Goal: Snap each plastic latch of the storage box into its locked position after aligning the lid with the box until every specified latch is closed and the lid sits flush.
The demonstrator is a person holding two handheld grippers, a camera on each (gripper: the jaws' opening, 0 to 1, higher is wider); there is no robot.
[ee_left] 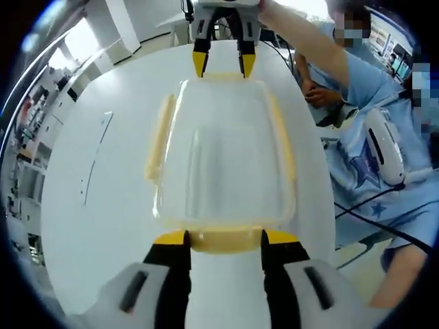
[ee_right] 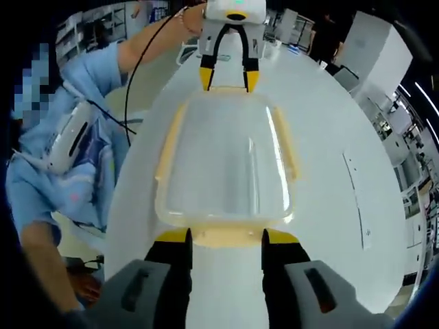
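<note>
Yellow-tipped jaws of the left gripper [ee_left: 223,238] and right gripper [ee_right: 226,238] stood wide, each straddling an end latch [ee_left: 225,240] of the box [ee_left: 225,164], which sat mid-table [ee_left: 89,226], apparently poised to snap both.

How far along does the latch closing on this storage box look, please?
Done: the clear lid sits aligned on the storage box. In hand: the left claw and right claw straddle the two end latches. Left: whether any yellow latch, including the side latches, is locked, I cannot tell.
</note>
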